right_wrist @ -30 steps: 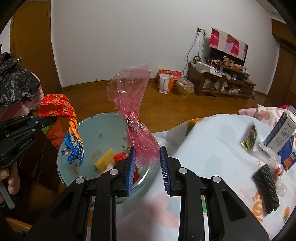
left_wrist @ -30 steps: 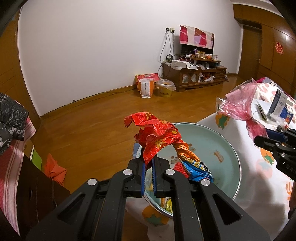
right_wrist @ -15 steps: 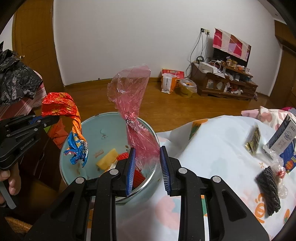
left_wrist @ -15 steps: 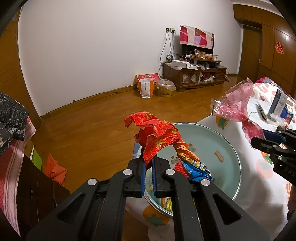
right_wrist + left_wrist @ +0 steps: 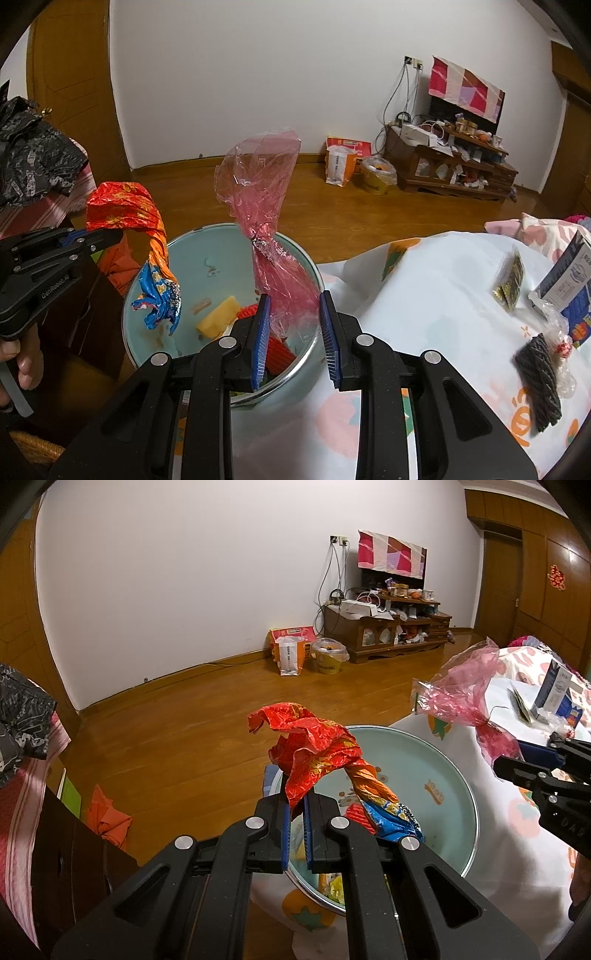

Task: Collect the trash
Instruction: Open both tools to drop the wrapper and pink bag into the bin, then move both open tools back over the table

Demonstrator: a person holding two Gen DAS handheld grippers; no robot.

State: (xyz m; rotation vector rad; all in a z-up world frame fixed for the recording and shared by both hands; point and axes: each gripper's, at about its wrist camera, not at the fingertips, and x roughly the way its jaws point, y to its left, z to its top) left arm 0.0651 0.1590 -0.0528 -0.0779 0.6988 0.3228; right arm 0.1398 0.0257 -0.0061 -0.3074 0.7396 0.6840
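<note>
Bowl [image 5: 147,291] already holds scraps. Left gripper [image 5: 297,823] pinches red wrapper [image 5: 317,749], right gripper [image 5: 295,328] holds pink bag [image 5: 266,206] — both unreleased; packets [image 5: 509,277] left on table [image 5: 424,295].

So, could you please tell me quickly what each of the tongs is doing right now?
Left tongs: closed on the red-orange wrapper.
Right tongs: holding the pink plastic bag, jaws fairly wide.
</note>
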